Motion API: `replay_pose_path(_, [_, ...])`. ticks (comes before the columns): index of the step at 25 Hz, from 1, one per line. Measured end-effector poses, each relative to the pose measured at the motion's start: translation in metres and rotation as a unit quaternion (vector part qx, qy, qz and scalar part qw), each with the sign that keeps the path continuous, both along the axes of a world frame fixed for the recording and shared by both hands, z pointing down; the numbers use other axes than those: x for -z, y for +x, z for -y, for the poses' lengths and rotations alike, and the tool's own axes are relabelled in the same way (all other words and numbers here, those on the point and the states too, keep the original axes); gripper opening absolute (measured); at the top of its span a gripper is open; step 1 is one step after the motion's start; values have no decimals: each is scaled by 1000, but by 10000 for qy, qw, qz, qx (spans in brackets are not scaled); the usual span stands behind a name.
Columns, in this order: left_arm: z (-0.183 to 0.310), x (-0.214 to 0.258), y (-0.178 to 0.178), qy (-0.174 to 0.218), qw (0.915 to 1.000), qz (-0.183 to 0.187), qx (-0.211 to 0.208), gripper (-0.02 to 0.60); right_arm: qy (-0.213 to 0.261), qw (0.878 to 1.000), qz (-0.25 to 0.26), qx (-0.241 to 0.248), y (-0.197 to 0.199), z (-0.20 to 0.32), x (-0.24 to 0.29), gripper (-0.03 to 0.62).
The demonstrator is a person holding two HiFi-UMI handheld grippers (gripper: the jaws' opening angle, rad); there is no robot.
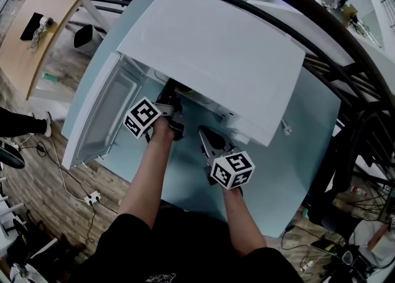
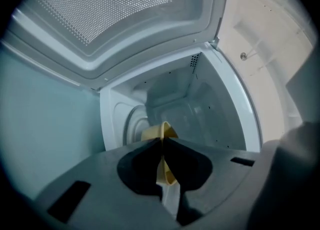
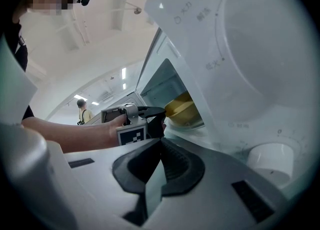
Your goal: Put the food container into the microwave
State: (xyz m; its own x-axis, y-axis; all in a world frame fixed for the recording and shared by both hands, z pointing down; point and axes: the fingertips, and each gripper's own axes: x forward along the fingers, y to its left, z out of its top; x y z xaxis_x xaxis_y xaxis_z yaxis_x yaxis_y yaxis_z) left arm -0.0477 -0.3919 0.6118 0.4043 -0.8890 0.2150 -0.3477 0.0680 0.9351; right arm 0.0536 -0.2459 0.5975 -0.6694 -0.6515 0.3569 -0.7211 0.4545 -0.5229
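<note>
Food container [image 2: 159, 132] tight between left fingers [image 2: 137, 166], in microwave [image 2: 227, 124] opening; right fingers [image 3: 176, 168] together, empty.

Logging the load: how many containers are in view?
1. The container is pinched in the left claw, at the open microwave's mouth. No other shows inside.

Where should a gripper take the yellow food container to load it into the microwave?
Probably the thin rim, from the open-door side: the left gripper is shut on that rim, so the yellow food container leads into the microwave cavity with the gripper behind it.
</note>
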Motion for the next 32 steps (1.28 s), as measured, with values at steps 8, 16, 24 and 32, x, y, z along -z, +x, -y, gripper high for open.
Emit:
replay_pose_path(8, [2,-4,1,-20,10000,-84,9,28,-27,10000,-28,-5,-2,-2,-2,6])
replay_pose_path(16, [5,-7,4,20,9998,-187,40,28,-82,9999,-33,-77,6,-7,-5,6])
replay_pose_path(24, [7,-11,5,55,9997,-216,18,28,-95,9999,-24,-55,6,-9,-7,6])
replay_pose_path(32, [9,-10,14,150,9993,-275,-185,48,-101,9999,-49,-98,12,-10,-9,6])
